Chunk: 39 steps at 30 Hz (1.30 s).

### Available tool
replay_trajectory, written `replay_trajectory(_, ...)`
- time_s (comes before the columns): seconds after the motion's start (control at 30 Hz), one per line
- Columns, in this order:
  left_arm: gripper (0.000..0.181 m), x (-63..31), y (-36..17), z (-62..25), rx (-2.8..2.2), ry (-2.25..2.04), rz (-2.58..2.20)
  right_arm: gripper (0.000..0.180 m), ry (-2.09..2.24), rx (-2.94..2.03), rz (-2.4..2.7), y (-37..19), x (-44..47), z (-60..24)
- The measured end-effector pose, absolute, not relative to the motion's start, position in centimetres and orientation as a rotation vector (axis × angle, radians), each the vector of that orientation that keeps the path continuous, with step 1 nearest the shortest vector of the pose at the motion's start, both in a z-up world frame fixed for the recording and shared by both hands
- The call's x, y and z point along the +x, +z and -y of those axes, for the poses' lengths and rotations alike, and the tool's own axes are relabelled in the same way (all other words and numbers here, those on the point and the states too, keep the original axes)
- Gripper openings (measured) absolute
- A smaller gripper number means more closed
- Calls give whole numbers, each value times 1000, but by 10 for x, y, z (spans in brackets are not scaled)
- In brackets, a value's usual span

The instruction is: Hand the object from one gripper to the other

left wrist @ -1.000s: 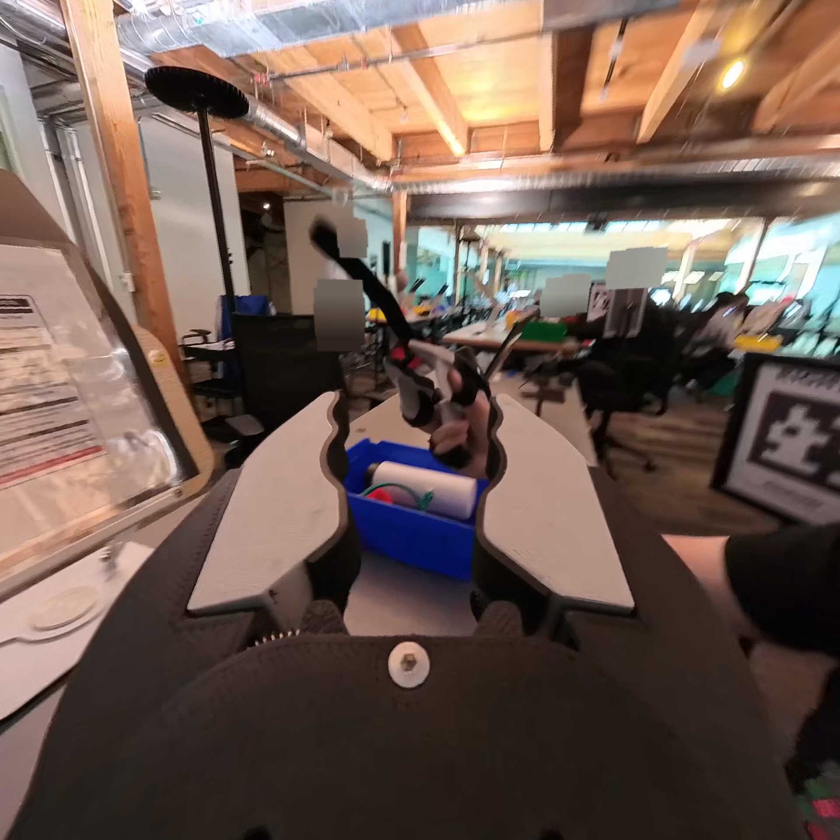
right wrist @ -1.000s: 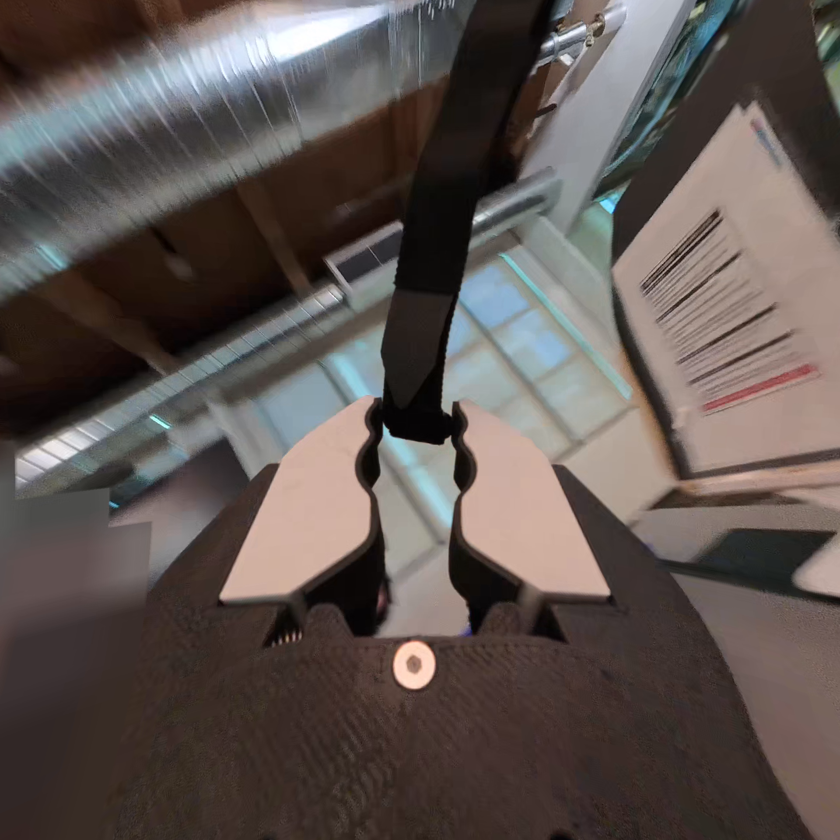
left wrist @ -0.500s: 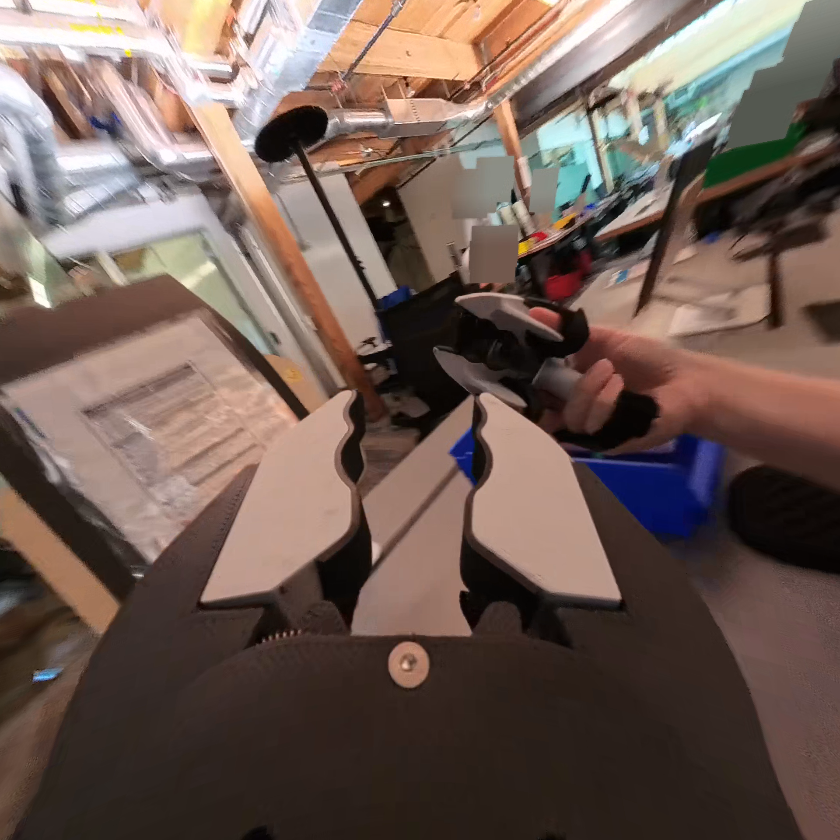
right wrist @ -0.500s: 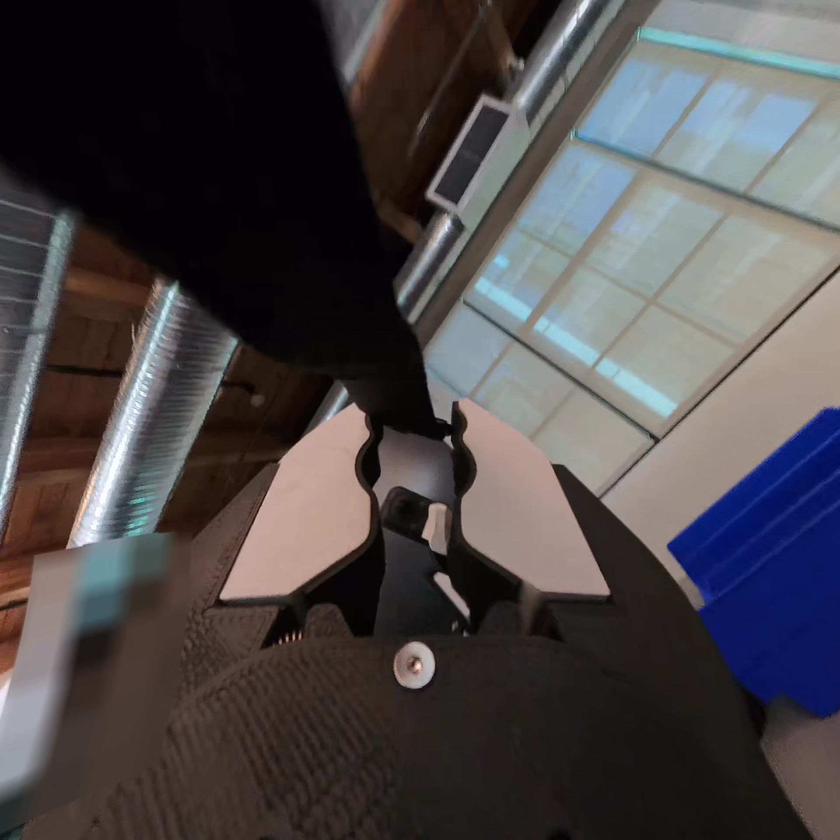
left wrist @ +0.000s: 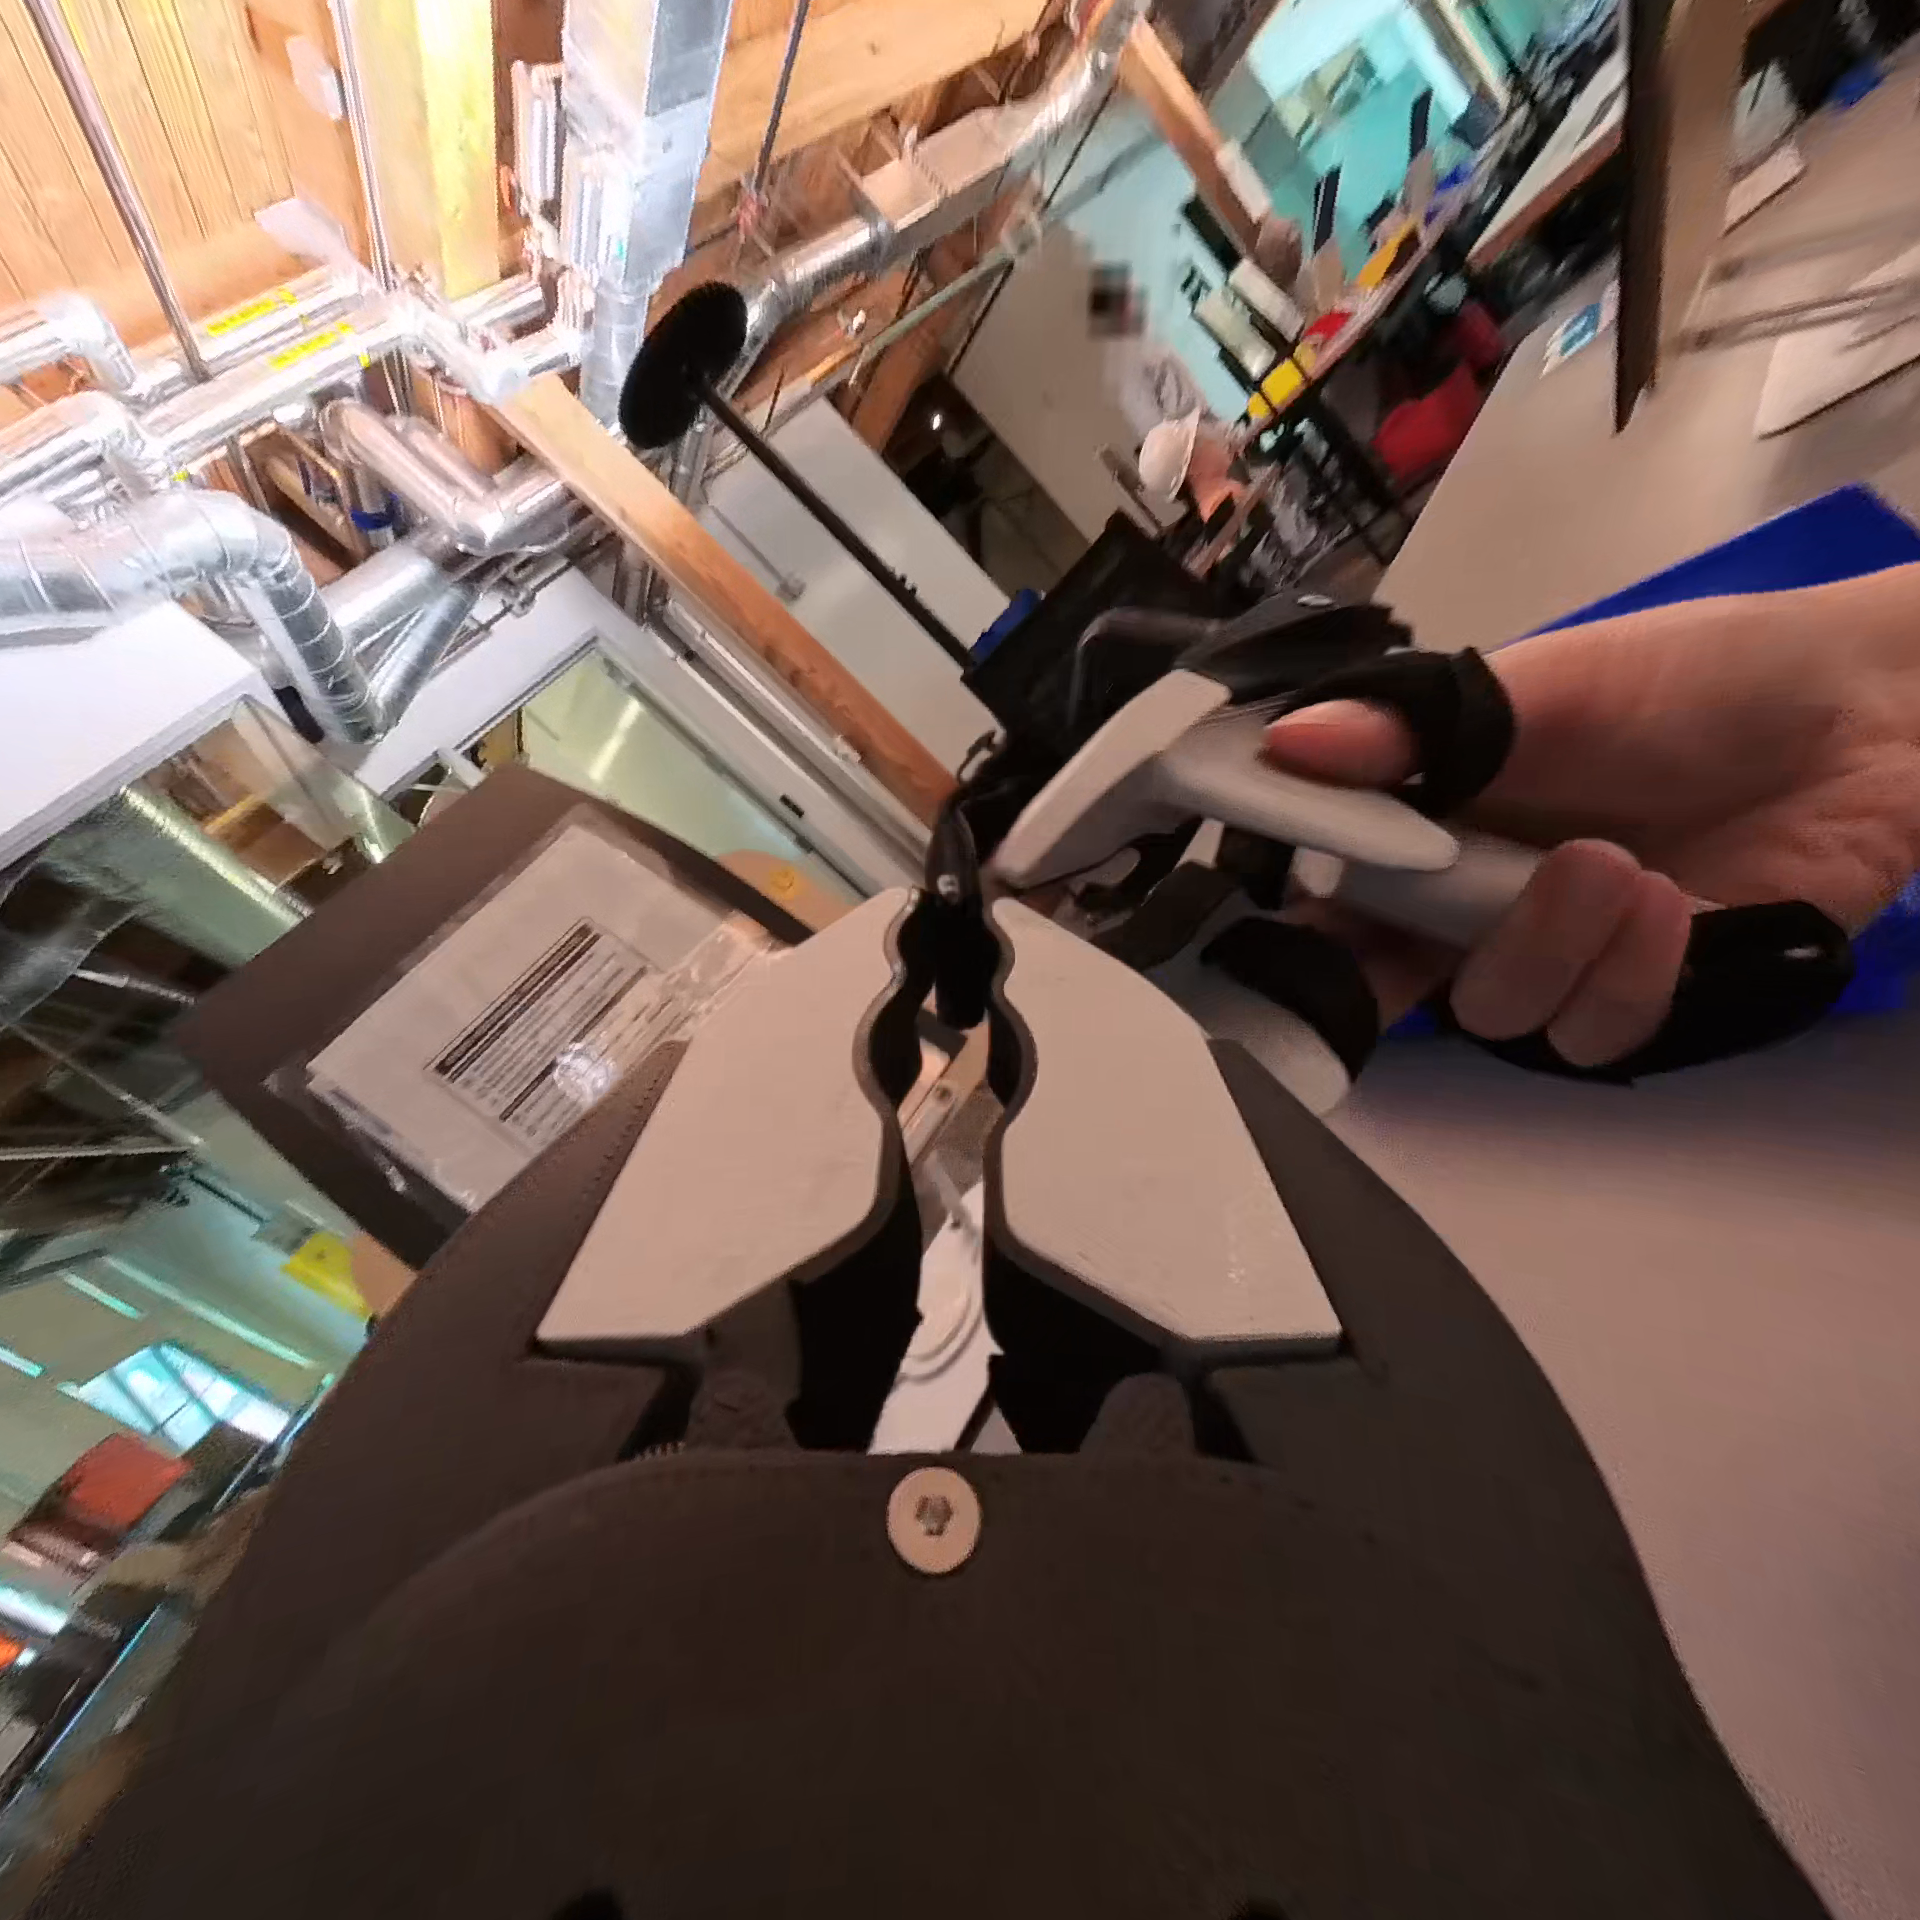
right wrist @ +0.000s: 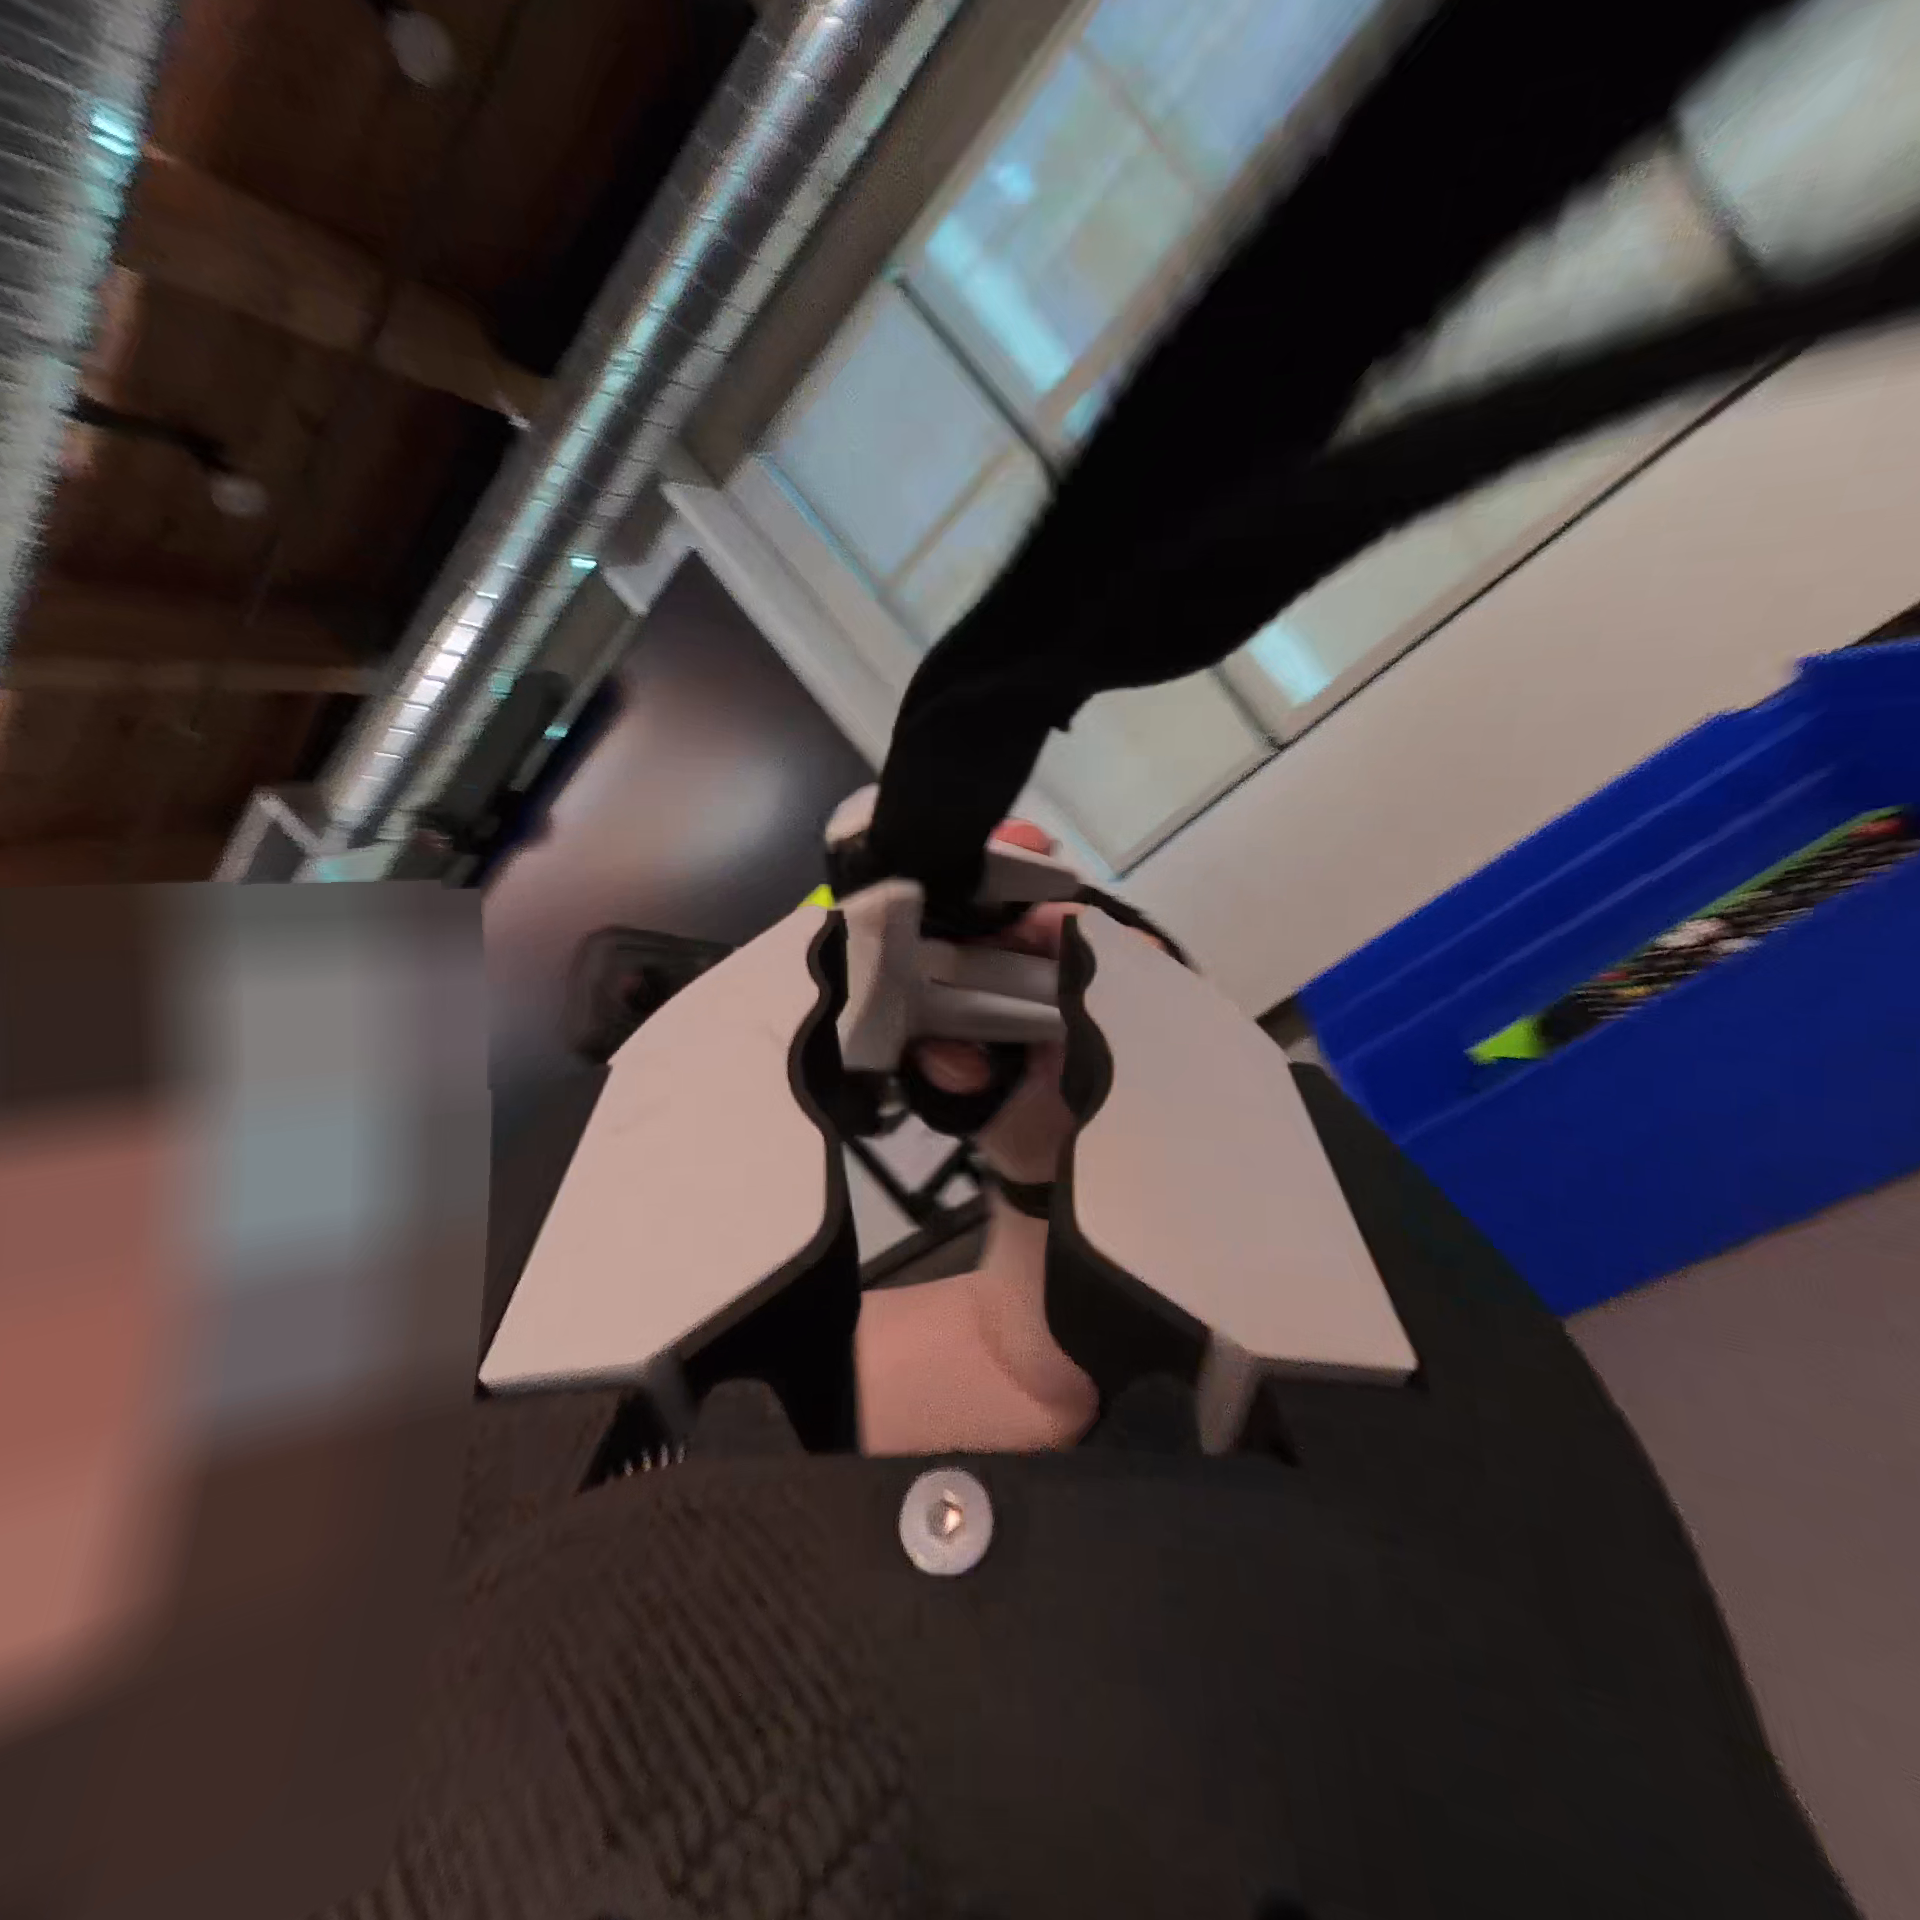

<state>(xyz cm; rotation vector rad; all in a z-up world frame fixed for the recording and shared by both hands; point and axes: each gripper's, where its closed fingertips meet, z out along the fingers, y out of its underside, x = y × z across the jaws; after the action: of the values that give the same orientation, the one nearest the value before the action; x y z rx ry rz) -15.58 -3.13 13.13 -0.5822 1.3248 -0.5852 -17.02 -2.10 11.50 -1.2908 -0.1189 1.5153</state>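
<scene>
Where the two claws meet in mid-air, the black strap-like object [left wrist: 954,961] is pinched at its end between the fingertips of the left claw [left wrist: 948,940], which is clenched on it. From there, in the right wrist view, the object [right wrist: 1049,665] runs up and away as a dark, blurred band toward the upper right. The right claw [right wrist: 945,940] has its fingers parted with a clear gap between them, released, and the object's end sits ahead of its tips without either finger pressing on it. In the left wrist view the right claw [left wrist: 1049,821] lies just beside the left claw's tips, held by a hand [left wrist: 1621,831] wearing black finger loops. A blue bin [right wrist: 1621,1049] stands on the grey bench [left wrist: 1558,1351] to the right. A framed printed sheet [left wrist: 520,1029] leans at the left, under silver ceiling ducts [left wrist: 260,582].
</scene>
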Motion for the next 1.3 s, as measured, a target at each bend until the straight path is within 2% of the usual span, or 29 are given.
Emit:
replay_trajectory(0.03, 7, -160, 136, 24, -602, -588, -1316, 41, 1439, -1314, 111, 110, -162, 15)
replay_trajectory(0.13, 7, -174, 140, 2, -701, -631, -1348, 47, 1147, -1425, 59, 88, -129, -6)
replay_trajectory(0.23, 7, -188, 140, -23, -855, -644, -1363, 49, 680, -1597, 77, 71, -97, -17)
replay_trajectory(0.37, 7, -197, 129, -31, -973, -691, -1450, 56, 7, -1574, 228, 94, -74, -6)
replay_trajectory(0.43, 7, -198, 121, -27, -960, -662, -1520, 55, -135, -1509, 330, 108, -85, 2)
replay_trajectory(0.63, 7, -196, 100, 16, -853, -669, -1737, 52, -63, -1614, 694, 77, -144, 6)
replay_trajectory(0.7, 7, -195, 95, 24, -837, -650, -1776, 7, -72, -1670, 832, 60, -153, 10)
replay_trajectory(0.83, 13, -188, 109, 11, -910, -658, -1622, 6, -91, -1738, 734, 72, -131, 14)
replay_trajectory(0.97, 21, -195, 126, 1, -981, -795, -1520, 5, -150, -1828, 359, 97, -31, 33)
replay_trajectory(1.1, 15, -202, 131, -9, -1014, -802, -1481, 6, -41, -2096, -160, 49, 81, 67)
replay_trajectory(1.3, 15, -200, 123, -14, -1063, -786, -1509, 6, 143, -2290, -508, -31, 148, 92)
